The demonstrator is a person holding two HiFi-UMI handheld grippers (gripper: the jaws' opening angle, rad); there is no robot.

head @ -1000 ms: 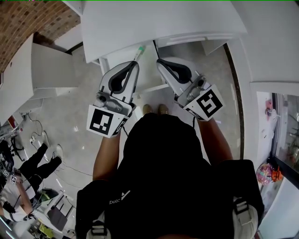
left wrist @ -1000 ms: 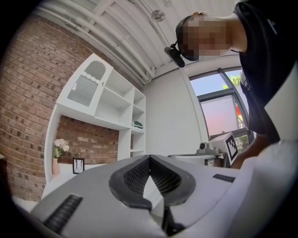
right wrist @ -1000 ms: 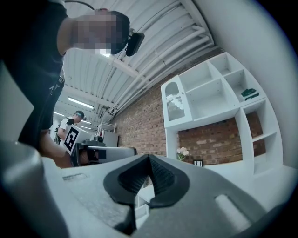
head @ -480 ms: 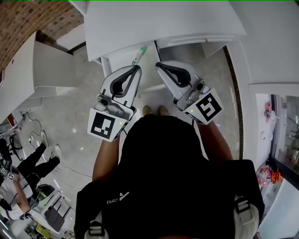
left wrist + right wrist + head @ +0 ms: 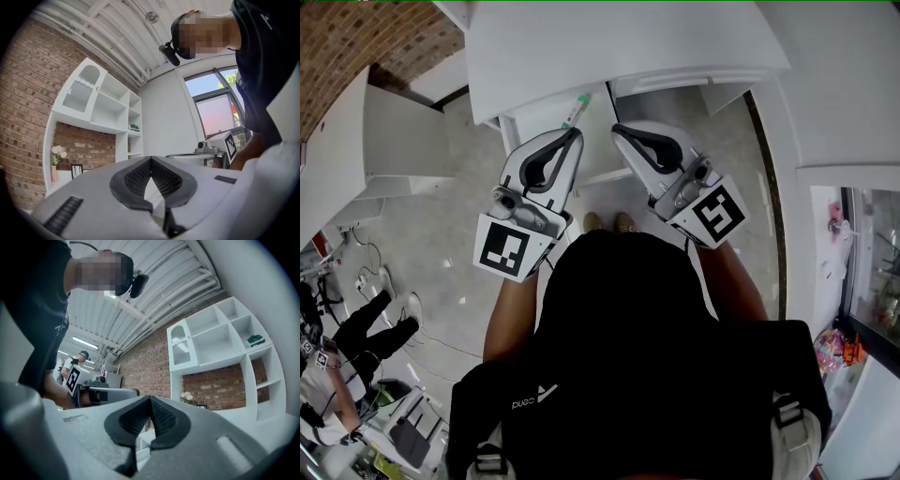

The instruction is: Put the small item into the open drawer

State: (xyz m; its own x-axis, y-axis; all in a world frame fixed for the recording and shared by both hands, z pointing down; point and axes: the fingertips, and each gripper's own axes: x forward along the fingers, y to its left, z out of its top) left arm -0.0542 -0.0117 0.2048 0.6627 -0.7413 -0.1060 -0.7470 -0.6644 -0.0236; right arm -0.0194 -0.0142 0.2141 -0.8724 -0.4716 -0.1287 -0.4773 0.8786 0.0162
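In the head view a slim white tube with a green end (image 5: 575,110) lies in the open white drawer (image 5: 521,120) under the white table top. My left gripper (image 5: 577,132) hangs just below the tube, apart from it, with its jaws together and nothing between them. My right gripper (image 5: 616,128) is level with it to the right, also shut and empty. The left gripper view shows the left gripper (image 5: 151,159) with its dark pads meeting at the tip. In the right gripper view the right gripper (image 5: 150,398) looks the same. Both point upward at the room.
The white table top (image 5: 628,47) overhangs the drawer. A white cabinet (image 5: 398,136) stands to the left, and a brick wall (image 5: 342,42) is beyond it. Another person (image 5: 352,333) is at the lower left. White wall shelves (image 5: 105,105) show in both gripper views.
Both grippers have drawn back a little toward the body. The tube lies in the drawer throughout.
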